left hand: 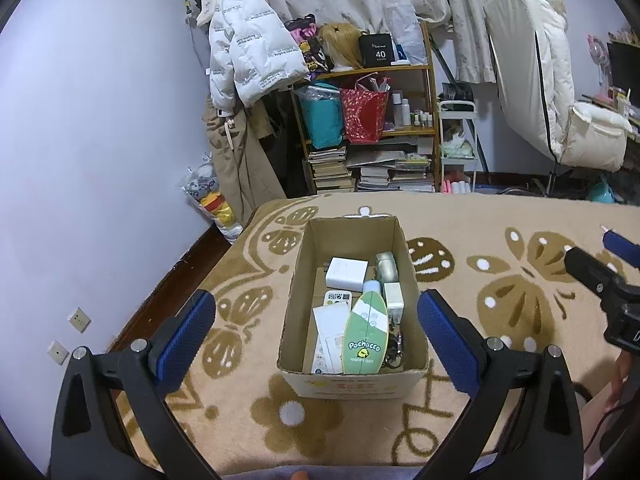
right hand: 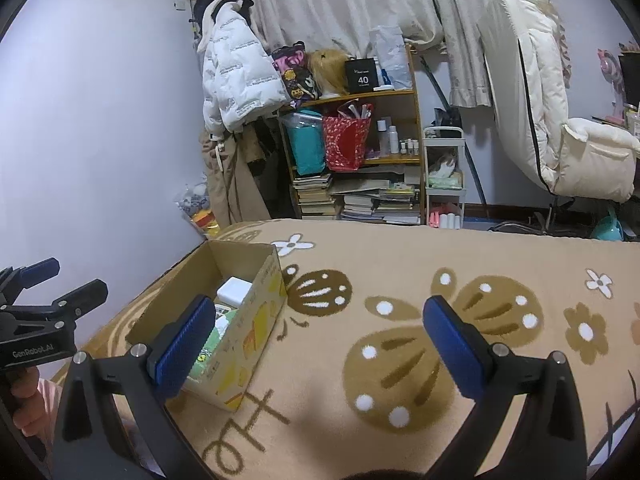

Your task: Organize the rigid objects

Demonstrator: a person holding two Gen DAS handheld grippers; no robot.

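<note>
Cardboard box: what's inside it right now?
The cardboard box holds a white adapter, green Pochacco board, white remote and small charger. Anything beneath them is hidden.

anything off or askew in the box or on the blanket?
Nothing spilled or damaged. Inside the cardboard box, the green Pochacco board leans tilted over the other items rather than lying flat. Both grippers, left and right, are open and empty.
</note>
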